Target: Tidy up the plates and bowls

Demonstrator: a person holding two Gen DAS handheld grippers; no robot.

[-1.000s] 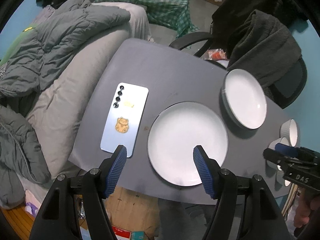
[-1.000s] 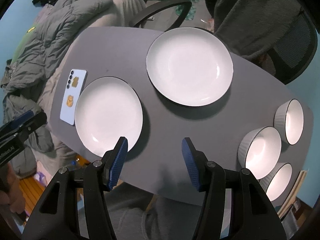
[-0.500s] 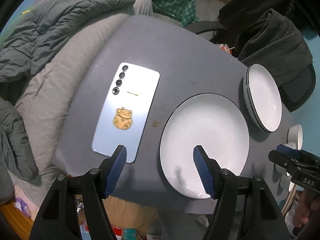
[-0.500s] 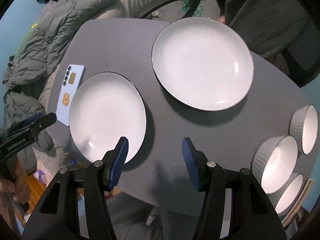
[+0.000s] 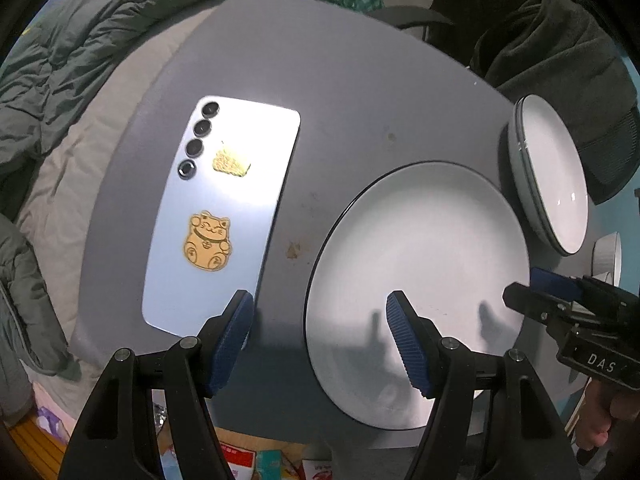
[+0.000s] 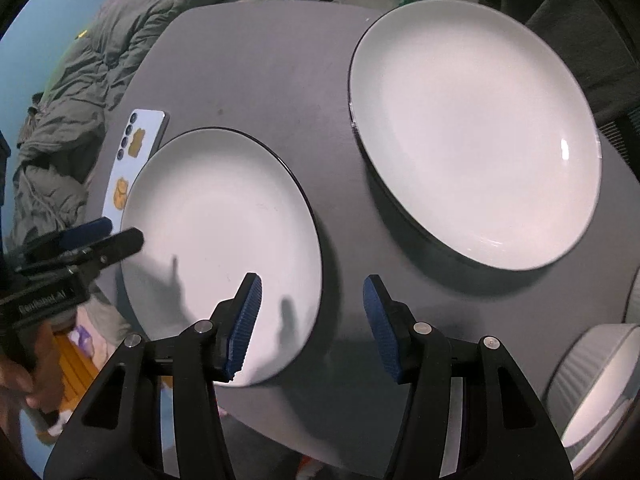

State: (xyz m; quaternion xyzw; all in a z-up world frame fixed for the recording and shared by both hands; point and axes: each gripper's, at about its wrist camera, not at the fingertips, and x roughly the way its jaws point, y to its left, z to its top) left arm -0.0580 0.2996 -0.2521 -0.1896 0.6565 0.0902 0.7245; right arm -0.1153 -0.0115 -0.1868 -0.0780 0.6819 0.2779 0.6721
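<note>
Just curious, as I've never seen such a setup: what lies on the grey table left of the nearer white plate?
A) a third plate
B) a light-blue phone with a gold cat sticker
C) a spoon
B: the light-blue phone lies flat beside the nearer plate.

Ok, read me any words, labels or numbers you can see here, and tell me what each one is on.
"DAS": white letters on the right claw body, left wrist view.
Blurred white label on the left claw body: unreadable.
Phone stickers: a gold cat and a gold patch, no readable words.
Red packaging under the table: too small to read.
</note>
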